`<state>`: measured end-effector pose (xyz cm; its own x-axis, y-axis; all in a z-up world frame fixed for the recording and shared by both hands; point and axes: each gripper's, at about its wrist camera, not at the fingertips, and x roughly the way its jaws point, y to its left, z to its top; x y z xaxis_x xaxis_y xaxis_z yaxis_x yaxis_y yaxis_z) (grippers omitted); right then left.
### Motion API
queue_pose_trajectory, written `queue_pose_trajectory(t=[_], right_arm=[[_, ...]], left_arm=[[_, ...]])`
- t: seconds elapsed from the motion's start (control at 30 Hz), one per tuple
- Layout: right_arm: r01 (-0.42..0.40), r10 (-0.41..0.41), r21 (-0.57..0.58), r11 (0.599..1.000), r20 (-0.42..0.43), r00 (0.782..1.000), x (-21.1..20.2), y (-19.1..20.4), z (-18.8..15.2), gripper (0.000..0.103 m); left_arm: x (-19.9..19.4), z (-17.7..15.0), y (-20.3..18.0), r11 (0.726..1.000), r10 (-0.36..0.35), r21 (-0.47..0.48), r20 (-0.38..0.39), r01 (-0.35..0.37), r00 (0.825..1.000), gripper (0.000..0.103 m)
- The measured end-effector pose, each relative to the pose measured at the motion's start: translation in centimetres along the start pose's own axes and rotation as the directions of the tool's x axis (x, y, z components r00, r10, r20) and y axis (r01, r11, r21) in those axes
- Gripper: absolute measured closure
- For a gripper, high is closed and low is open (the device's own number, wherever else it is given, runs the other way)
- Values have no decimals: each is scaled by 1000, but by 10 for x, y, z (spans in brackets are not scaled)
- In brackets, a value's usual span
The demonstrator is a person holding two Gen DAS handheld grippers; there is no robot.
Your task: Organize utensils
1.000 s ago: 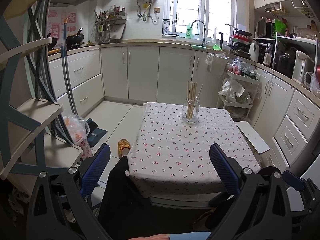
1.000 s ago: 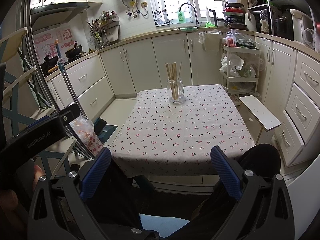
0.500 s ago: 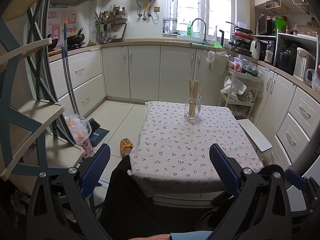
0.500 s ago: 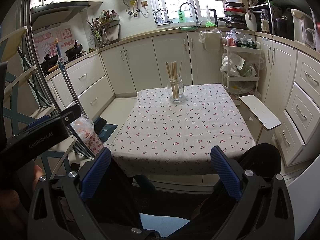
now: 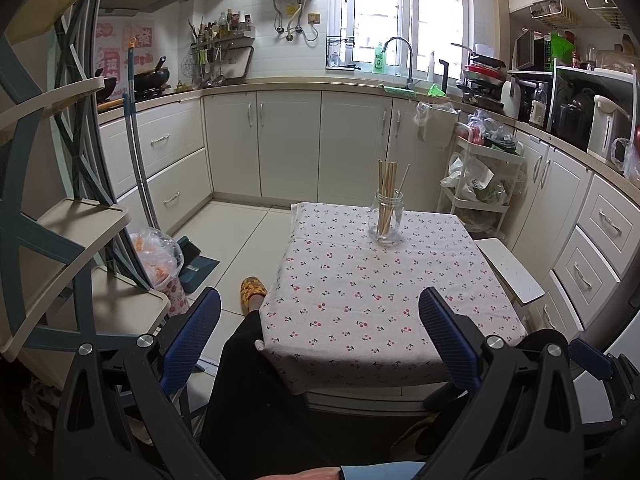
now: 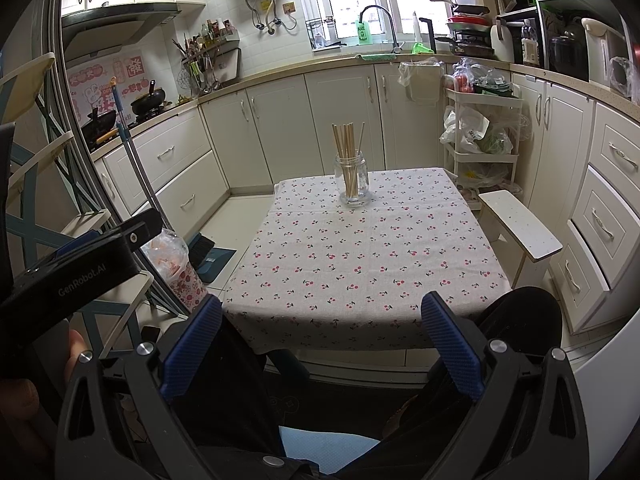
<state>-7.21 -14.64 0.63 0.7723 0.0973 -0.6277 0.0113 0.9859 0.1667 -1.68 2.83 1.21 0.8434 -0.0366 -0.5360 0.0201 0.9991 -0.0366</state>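
Observation:
A clear glass jar (image 5: 385, 218) holding several wooden chopsticks (image 5: 387, 178) stands upright at the far side of a table with a cherry-print cloth (image 5: 372, 296). The jar also shows in the right wrist view (image 6: 352, 182), with the chopsticks (image 6: 347, 140) sticking out of it. My left gripper (image 5: 319, 334) is open and empty, held back from the table's near edge. My right gripper (image 6: 321, 338) is open and empty, also short of the near edge. The left gripper's body shows at the left of the right wrist view (image 6: 80, 264).
A white stool (image 5: 508, 270) stands right of the table, a wheeled cart with bags (image 5: 480, 176) behind it. Cabinets and drawers (image 5: 600, 240) line the right and back. A shelf rack (image 5: 68, 240), a mop handle (image 5: 138, 152) and a dustpan (image 5: 196, 264) are on the left.
The left wrist view has tilted up slightly and the table sits a little farther off. The right wrist view is almost the same. Both grippers stay open.

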Motion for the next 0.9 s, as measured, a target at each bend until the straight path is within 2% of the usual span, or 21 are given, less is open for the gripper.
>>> queue_pose_trajectory(t=[0.9], right_arm=[[1,-1,1,1000,-2,1000,0,2,0,7]], left_arm=[[0,-1,0,1000,-7,-12,-2,7,1000,8]])
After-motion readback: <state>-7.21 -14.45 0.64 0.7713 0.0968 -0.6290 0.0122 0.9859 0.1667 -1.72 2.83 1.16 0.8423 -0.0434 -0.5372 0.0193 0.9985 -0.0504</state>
